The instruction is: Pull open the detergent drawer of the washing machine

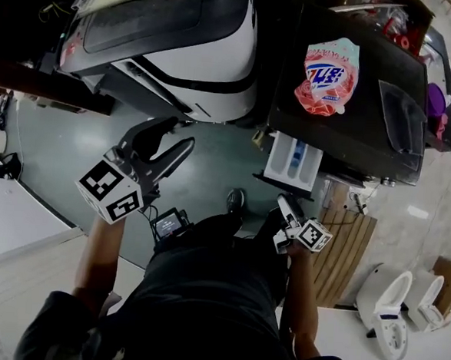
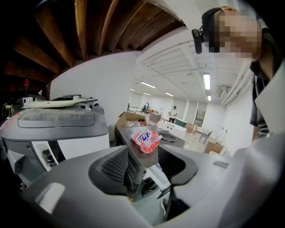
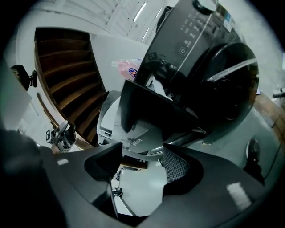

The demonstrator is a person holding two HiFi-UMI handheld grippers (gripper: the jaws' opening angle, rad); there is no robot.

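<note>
As the black washing machine [image 1: 367, 139] stands in front of me with a pink detergent pouch [image 1: 329, 75] lying on its top, I see that its detergent drawer [image 1: 292, 160] is already out of the front. The white tray with its compartments is open to view from above, over the grey floor [image 1: 211, 167]. I judge that the pull is done or nearly done; whether the drawer is at its full travel I cannot tell. What is left, I think, is only to take my hands away, or perhaps one last short pull.

My right gripper [image 1: 287, 207] is just below the drawer's front edge in the head view, near it but not on it. In the right gripper view its fingers [image 3: 177, 165] stand wide apart, and between them is only floor; the dark drawer front is above them, not touched. My left gripper [image 1: 184, 131] is well apart from the machine, to the left, over the floor. Its fingers [image 2: 115, 168] are also apart and hold nothing; through the gap I only look at the machine farther away.
</note>
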